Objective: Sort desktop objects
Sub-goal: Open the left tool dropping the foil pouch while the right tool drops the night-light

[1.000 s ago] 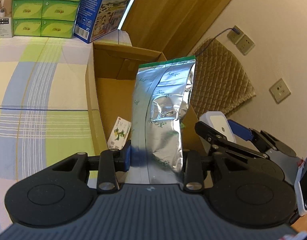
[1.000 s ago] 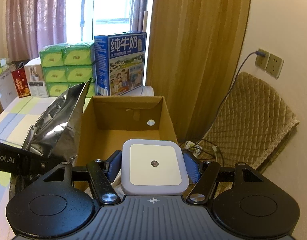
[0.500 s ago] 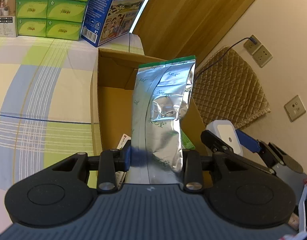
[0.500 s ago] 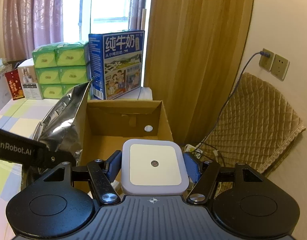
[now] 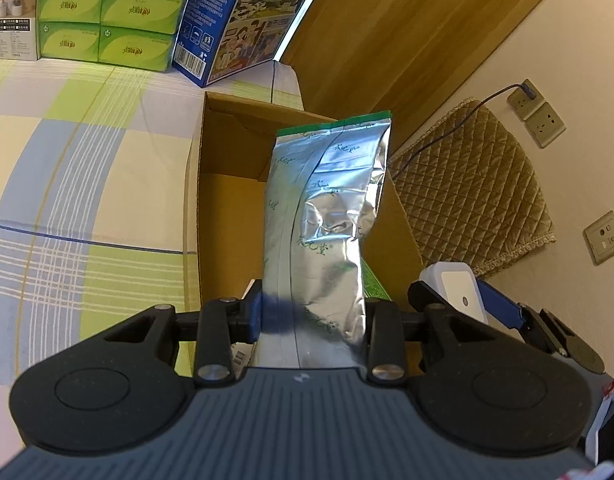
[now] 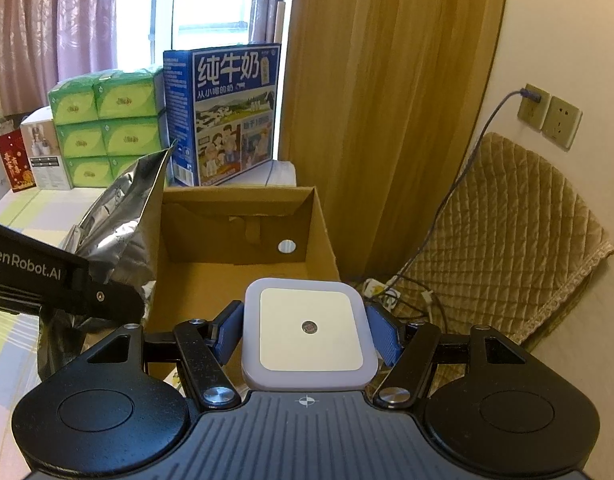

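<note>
Pouch (image 5: 327,232) between left tongs (image 5: 313,316) — gripped, seemingly.

Warm dim room, blown-out window (image 6: 223,4) (fisheye-bent edges).

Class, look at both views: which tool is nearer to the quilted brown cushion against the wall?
Right. The right tool, holding the white night light, is beside the cushion; the left tool is farther, across the cardboard box.
</note>
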`<state>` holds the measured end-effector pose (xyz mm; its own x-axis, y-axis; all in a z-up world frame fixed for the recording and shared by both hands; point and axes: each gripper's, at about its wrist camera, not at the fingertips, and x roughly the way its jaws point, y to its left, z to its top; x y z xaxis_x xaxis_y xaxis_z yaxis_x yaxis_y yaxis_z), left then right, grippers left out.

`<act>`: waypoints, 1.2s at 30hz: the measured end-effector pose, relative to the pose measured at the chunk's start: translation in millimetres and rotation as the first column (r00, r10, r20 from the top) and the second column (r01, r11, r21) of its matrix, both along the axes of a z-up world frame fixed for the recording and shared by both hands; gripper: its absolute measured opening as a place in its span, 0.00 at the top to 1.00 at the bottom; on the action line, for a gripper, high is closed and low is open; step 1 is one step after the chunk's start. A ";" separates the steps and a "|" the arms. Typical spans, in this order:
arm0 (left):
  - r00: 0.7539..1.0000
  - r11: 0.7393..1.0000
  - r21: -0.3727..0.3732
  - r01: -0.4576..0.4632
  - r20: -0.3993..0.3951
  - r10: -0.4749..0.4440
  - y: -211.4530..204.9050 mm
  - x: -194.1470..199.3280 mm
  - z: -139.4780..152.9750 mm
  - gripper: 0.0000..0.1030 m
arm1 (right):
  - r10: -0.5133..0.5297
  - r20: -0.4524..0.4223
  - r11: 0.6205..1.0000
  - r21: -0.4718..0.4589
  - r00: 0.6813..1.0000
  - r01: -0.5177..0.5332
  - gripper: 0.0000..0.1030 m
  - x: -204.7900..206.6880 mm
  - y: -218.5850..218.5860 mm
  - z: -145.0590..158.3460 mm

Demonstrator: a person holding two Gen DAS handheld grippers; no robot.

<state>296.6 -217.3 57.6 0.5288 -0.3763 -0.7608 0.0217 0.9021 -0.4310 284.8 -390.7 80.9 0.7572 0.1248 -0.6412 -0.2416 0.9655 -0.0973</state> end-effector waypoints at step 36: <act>0.997 0.996 0.087 0.021 0.075 -0.028 17.5 -11.9 13.4 0.69 | 0.023 -0.033 0.999 0.028 0.999 -0.022 0.38 2.4 16.8 -2.5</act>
<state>284.7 -199.9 71.0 0.5781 -0.3248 -0.7485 0.0741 0.9344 -0.3483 287.2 -373.9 78.4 0.7324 0.1592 -0.6620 -0.2657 0.9620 -0.0626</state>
